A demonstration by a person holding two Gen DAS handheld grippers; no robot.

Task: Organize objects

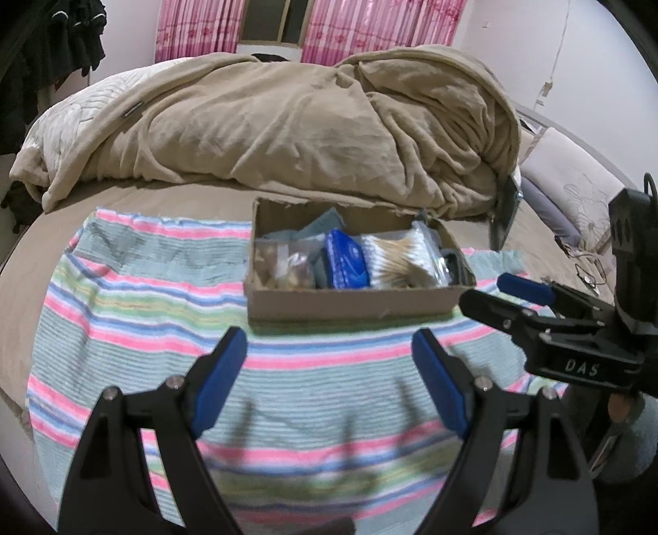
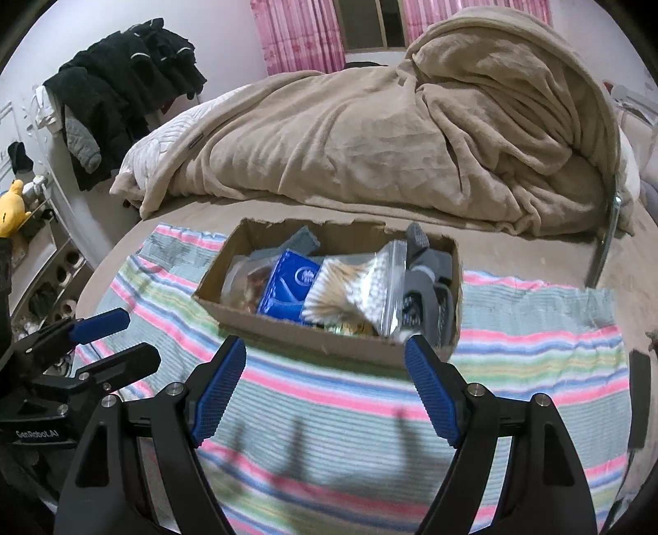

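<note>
A shallow cardboard box (image 1: 349, 304) (image 2: 329, 341) stands on a striped towel (image 1: 164, 312) (image 2: 534, 354) on the bed. It holds a blue packet (image 1: 345, 259) (image 2: 292, 280), a clear bag of cotton swabs (image 1: 399, 259) (image 2: 353, 292), a bag of brownish bits (image 1: 283, 267), grey cloth (image 1: 325, 224) and a grey item (image 2: 432, 284) at its right end. My left gripper (image 1: 329, 370) is open and empty over the towel, in front of the box. My right gripper (image 2: 325, 378) is open and empty, just short of the box's near wall; it also shows in the left wrist view (image 1: 497, 296).
A heaped beige blanket (image 1: 308, 119) (image 2: 411, 131) lies behind the box. Pink curtains (image 1: 349, 29) hang at the back. Dark clothes (image 2: 123, 90) hang at the left, near a yellow plush toy (image 2: 12, 205). A metal bracket (image 1: 508, 210) stands at the right.
</note>
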